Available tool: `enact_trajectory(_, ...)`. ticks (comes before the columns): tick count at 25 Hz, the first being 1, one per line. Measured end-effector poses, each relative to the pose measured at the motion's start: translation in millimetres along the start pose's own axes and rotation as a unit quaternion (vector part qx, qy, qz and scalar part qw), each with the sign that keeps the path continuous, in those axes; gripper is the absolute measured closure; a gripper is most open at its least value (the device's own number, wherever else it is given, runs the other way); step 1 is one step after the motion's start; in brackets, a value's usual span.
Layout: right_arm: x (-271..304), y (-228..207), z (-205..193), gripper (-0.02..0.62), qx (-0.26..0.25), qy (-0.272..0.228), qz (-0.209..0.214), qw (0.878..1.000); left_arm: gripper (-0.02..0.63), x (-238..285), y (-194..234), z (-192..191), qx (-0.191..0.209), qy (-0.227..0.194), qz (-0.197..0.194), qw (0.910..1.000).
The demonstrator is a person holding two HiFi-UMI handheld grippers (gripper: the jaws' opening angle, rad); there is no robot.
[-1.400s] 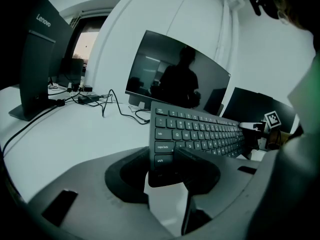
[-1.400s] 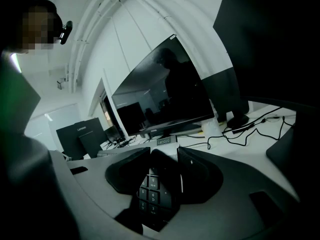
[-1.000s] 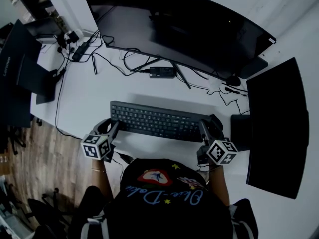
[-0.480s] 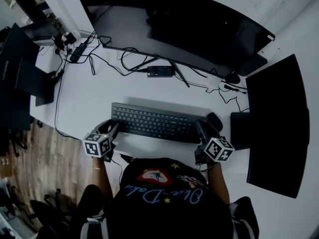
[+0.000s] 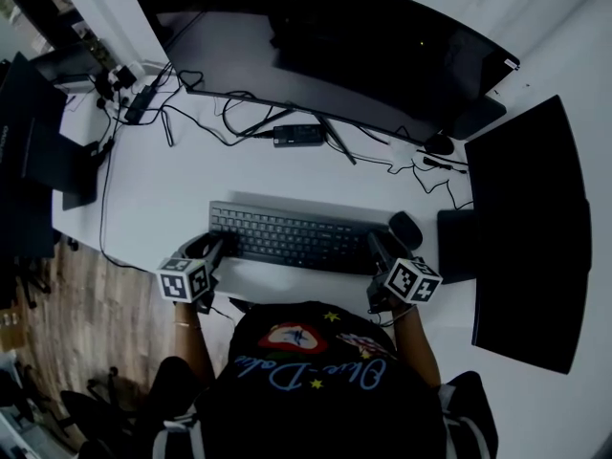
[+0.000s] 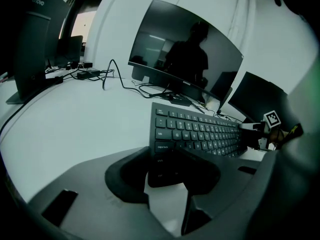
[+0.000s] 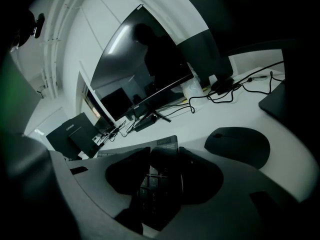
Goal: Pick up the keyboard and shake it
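Keyboard (image 5: pixel 292 237), black: by the worktop's (image 5: pixel 172 189) near edge, mouse (image 5: pixel 405 229) beside its right end. Left hand-held gripper (image 5: pixel 215 249) clamps its left end; right hand-held gripper (image 5: pixel 376 246) clamps the right.

My keyboard (image 5: pixel 292 238) is charcoal with pale key legends, dark against the white desk (image 5: pixel 163 194). My left tongs (image 5: pixel 218 248) and right tongs (image 5: pixel 376 243) are dark grey, and each bears black-and-white square markers. The mouse (image 5: pixel 405 229), the curved monitor (image 5: pixel 325 46) and the side screen (image 5: pixel 526 237) are black. The floor (image 5: pixel 81 304) is brown wood-grain. My black shirt (image 5: pixel 316 390) has light blue lettering, yellow stars and a red-and-white patch.
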State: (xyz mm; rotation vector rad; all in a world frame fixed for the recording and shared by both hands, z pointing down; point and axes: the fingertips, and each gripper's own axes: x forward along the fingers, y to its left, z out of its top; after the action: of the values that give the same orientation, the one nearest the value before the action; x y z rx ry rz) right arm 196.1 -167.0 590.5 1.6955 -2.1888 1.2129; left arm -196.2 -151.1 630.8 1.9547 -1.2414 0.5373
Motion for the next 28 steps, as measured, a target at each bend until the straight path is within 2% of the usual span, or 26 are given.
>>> enact_trajectory(12, 8.4, -7.0, -10.4, 0.433, 0.008, 0.026, -0.01, 1.0, 0.468, 1.4, 3.7, -9.8, -0.016, 0.024, 0.016, 0.9995)
enact_trajectory(22, 14.2, -12.5, -14.8, 0.434, 0.01, 0.041, -0.018, 0.999, 0.466, 4.0, 1.6, -4.5, -0.002, 0.024, 0.021, 0.9995)
enact_trajectory(28, 19.9, -18.7, -20.7, 0.433, 0.004, 0.058, -0.033, 0.998, 0.463, 7.0, 0.8, -7.0, -0.012, 0.023, 0.025, 0.9993)
